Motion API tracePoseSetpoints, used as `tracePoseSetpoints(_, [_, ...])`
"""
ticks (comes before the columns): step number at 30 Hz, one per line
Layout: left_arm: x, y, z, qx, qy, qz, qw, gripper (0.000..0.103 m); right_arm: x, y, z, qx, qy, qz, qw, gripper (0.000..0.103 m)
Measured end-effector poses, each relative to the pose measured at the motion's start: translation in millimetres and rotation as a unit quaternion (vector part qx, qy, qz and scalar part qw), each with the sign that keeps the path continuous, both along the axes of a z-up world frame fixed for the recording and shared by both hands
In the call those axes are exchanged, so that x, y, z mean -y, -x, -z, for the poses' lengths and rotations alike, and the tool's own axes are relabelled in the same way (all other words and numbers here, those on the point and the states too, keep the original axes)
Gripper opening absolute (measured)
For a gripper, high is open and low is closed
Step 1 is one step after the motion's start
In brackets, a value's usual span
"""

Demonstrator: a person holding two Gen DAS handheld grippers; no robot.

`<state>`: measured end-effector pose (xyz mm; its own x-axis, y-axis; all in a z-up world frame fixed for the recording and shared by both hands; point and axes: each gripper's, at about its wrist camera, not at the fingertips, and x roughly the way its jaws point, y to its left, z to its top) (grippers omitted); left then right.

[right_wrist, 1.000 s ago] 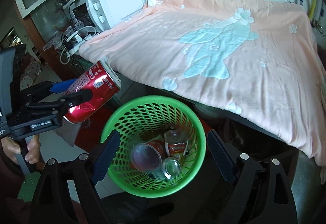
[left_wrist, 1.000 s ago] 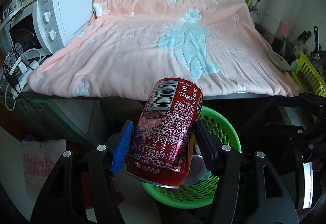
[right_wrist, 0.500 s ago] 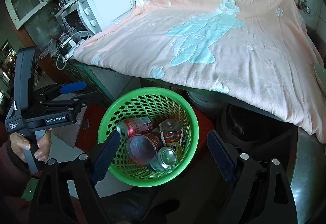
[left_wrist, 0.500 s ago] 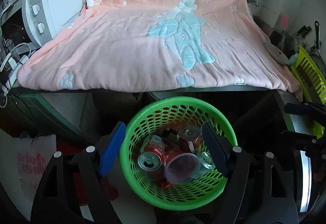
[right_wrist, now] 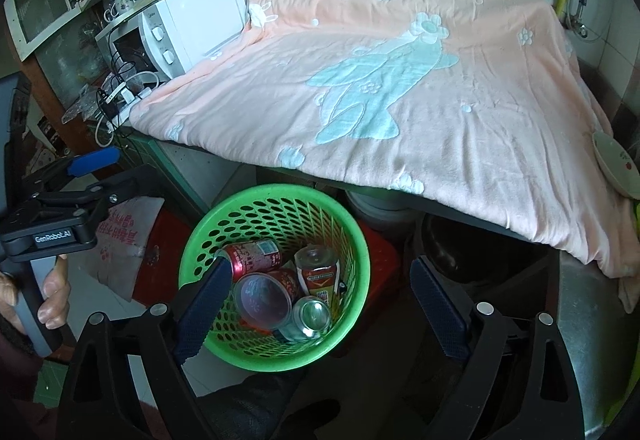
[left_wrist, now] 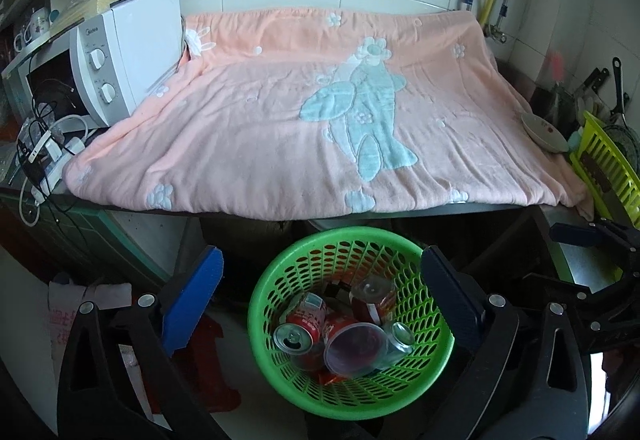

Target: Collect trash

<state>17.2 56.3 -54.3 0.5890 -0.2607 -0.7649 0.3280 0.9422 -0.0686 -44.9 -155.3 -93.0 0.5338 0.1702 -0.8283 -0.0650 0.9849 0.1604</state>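
Note:
A green mesh basket [left_wrist: 280, 280] stands on the floor below the counter, also in the right wrist view [right_wrist: 352, 224]. In it lie a red Coke can [left_wrist: 304, 324], other cans and a clear plastic cup [left_wrist: 354, 350]. The Coke can also shows in the right wrist view [right_wrist: 254, 254]. My left gripper [left_wrist: 320, 300] is open and empty above the basket. My right gripper [right_wrist: 320, 304] is open and empty above the basket too. The left gripper also shows at the left of the right wrist view [right_wrist: 86, 176].
A pink blanket [left_wrist: 320, 112] covers the counter above the basket. A white microwave [left_wrist: 120, 60] and cables sit at its left end. A small dish [left_wrist: 546, 128] and a yellow-green rack [left_wrist: 608, 168] are at the right. A white bag [right_wrist: 124, 236] lies on the floor.
My left gripper opened and let the Coke can fall into the basket. Both grippers have since risen a little above the basket.

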Motion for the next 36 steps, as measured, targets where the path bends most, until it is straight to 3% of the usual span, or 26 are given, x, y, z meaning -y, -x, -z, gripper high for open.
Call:
tracePoseSetpoints(11, [0, 5, -29, 0.05, -0.029, -0.019, 0.9981, 0.098, 5, -4, -19, 0.03, 0.013, 0.028, 0.999, 0.09])
tracePoseSetpoints(18, [-4, -1, -47, 0.061, -0.008, -0.03, 0.9977, 0.098, 11, -10, -35, 0.051, 0.017, 0.045, 0.998, 0.09])
tracePoseSetpoints(29, [2, -6, -58, 0.077, -0.008, -0.044, 0.996, 0.098, 16, -10, -56, 0.096, 0.057, 0.077, 0.991, 0.091])
tracePoseSetpoints(36, [4, -8, -63, 0.087, -0.012, -0.05, 0.9949, 0.098, 16, -9, -60, 0.104, 0.056, 0.084, 0.989, 0.091])
